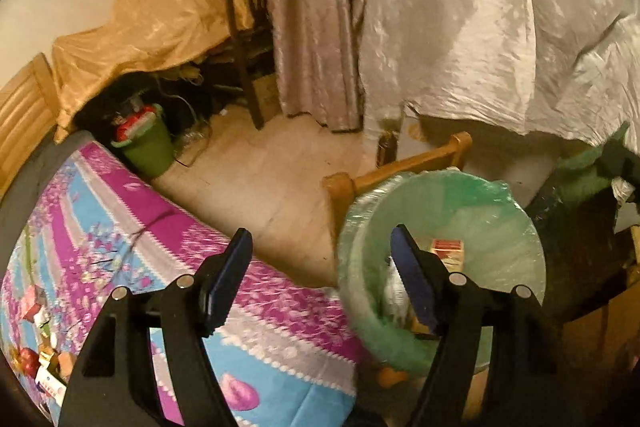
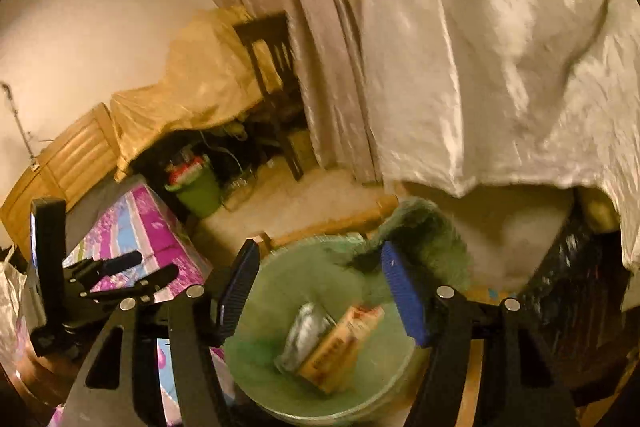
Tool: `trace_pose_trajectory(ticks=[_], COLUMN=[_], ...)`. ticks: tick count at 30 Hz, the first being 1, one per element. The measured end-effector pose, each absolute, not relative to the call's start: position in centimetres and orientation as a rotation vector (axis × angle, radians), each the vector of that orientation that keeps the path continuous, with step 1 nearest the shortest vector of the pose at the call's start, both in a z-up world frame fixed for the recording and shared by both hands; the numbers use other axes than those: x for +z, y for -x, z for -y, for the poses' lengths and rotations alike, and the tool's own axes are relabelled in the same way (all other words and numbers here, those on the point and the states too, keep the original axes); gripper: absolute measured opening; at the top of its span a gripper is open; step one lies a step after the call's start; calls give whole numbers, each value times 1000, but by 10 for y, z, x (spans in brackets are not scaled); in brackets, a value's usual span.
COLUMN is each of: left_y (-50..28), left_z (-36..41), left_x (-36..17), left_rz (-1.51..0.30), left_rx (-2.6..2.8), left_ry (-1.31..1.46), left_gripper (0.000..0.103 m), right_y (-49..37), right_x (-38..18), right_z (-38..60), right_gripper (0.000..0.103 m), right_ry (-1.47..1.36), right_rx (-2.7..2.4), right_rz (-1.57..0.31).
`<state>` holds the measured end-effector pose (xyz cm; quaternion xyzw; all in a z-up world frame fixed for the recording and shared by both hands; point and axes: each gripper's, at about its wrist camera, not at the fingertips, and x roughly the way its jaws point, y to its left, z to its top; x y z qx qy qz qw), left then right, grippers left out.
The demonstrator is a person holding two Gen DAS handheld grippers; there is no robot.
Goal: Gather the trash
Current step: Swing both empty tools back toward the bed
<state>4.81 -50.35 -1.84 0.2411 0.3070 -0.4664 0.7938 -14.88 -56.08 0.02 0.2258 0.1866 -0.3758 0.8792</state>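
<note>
We found the left gripper [image 1: 322, 275] with its two blue-padded fingers [image 1: 412, 275] spread apart and nothing between them, poised over the edge of the bed's purple and blue quilt [image 1: 120, 227] and the near rim of the bin [image 1: 500, 195]. The right gripper [image 2: 320, 291] was likewise spread and empty, hanging directly above that same bin, which is lined with a pale green bag [image 2: 280, 379]. Inside, at the bottom, lay a tan and red carton [image 2: 344, 343] touching a crumpled silvery wrapper [image 2: 304, 331]. More small litter [image 1: 40, 347] sat on the quilt at the left wrist view's lower left. Beyond stood a wooden chair frame [image 1: 400, 167], a second, green bin [image 1: 148, 147], a dark chair [image 1: 248, 27] and curtains [image 1: 320, 7].
</note>
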Motion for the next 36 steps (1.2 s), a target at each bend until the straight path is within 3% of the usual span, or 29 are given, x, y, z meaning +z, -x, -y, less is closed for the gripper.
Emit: trace_pose_trajectory(ticks=[7,20,25,36], left_y=[-68,-117,-125,-113], left_z=[438,272,224,195], left_x=[-6,-21,-25,-24], left_rz=[-596,-652,-640,-550], left_rx=[-840,-537,-473,-451], left_ry=[-445,-291,-254,-267], left_gripper=[73,76,76,76], right_y=[110,29,40,121], right_x=[21,39,52,110], right_z=[476,333,348,437], right_gripper=[66,70,68,69], right_ry=[-275,17,-18,31], right_rx=[-701,-475,-519,-604], right_rz=[-240,-229,-225,-149])
